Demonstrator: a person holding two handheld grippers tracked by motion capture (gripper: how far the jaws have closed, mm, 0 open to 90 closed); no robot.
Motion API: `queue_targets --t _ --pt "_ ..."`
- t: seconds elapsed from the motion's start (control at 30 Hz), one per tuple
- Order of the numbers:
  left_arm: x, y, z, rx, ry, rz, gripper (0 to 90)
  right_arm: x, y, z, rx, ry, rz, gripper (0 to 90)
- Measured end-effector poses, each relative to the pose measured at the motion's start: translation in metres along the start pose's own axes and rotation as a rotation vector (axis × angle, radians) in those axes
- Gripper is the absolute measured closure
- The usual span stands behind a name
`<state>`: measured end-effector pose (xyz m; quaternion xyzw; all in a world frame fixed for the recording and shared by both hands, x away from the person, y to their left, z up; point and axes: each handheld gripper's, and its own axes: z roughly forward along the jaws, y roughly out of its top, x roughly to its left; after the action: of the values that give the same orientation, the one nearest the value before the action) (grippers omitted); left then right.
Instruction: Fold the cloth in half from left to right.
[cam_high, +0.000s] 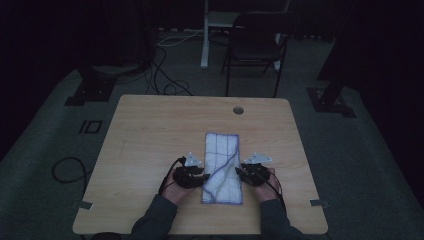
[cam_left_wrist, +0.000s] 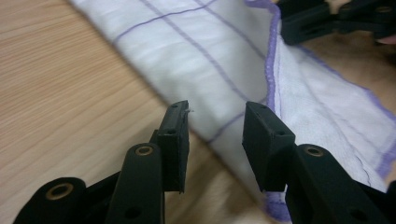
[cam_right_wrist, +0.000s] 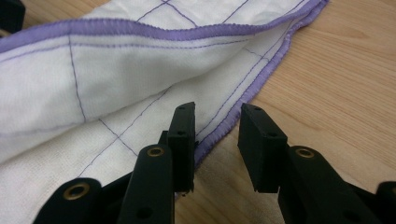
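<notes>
Claws are seen parted at either long side of a folded cloth (cam_high: 223, 167) on the wooden surface (cam_high: 150, 130): the left claw (cam_high: 200, 178) is held at the cloth's left edge and the right claw (cam_high: 241, 172) at its right edge, and nothing is pressed between the pads of either. In the left gripper view, the jaws of the left claw (cam_left_wrist: 215, 140) are shown apart with the cloth's (cam_left_wrist: 205, 51) edge lying below and beyond them, untouched; in the right gripper view, the right claw (cam_right_wrist: 216, 140) is likewise open, its gap set over the purple hem of the cloth (cam_right_wrist: 116, 88). The cloth is laid lengthwise near the middle of the surface's near edge, running from that edge toward the far one. It is white, crossed by thin purple grid lines and bound with a purple stitched border, and an upper layer is folded diagonally across the lower part, leaving a raised ridge. The fabric is judged to be light, soft and limp, likely to sag and slide on the smooth wood rather than keep its shape, and in no way fragile. A hold is best taken on the thicker stitched hem, at a corner or along the free edge of the top layer, where both pads can close on a single layer cleanly.
</notes>
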<state>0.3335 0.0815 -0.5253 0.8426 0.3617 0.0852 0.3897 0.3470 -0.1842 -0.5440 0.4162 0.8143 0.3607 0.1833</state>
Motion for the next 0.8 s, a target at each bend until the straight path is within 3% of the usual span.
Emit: queue_targets --t 0.43,0.57,0.7,0.8 --pt "-0.030 0.006 0.001 -0.021 -0.084 0.047 61.4 -0.002 0.000 -0.001 0.005 -0.003 0.000 64.8" --pt "-0.030 0.008 0.000 -0.029 -0.084 0.050 61.1 -0.003 0.000 -0.003 0.009 -0.011 -0.004 64.4" --pt "-0.029 0.011 -0.001 -0.044 -0.080 0.044 61.0 -0.008 -0.001 -0.007 0.014 -0.056 0.010 65.2" --pt "-0.024 0.015 -0.004 -0.056 -0.062 0.038 60.9 -0.016 -0.003 -0.014 -0.010 -0.080 0.046 65.5"
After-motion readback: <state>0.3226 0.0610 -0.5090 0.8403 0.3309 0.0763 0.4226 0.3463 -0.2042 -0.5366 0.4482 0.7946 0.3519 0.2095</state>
